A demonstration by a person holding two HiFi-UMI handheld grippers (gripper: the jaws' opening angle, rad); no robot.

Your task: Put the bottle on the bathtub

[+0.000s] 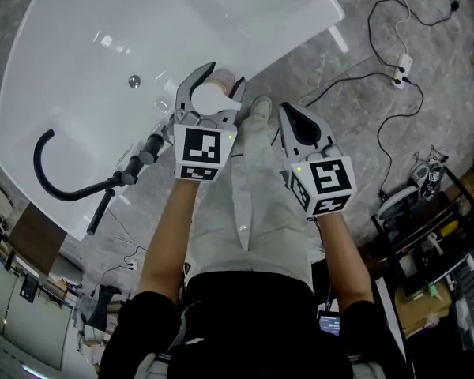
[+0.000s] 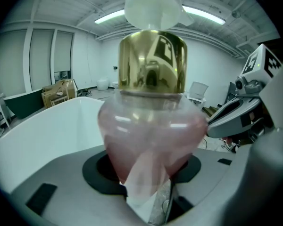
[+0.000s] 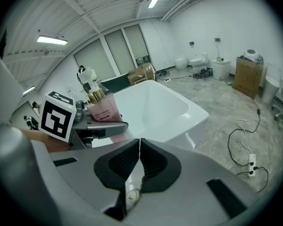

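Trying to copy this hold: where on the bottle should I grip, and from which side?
Grip the bottle by its pink body, below the gold collar, coming level from the side, as the left gripper does. It stands upright and the rounded body seats in the curved pads. The collar looks slick and the white pump may press down: likely poorer holds.

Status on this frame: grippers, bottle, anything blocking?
Left hand-held gripper shut on pink bottle, at the bathtub rim. Right hand-held gripper shut, empty. No obstruction seen.

Head cam down, L/R cams along jaws, bathtub [image 1: 79, 54] shared
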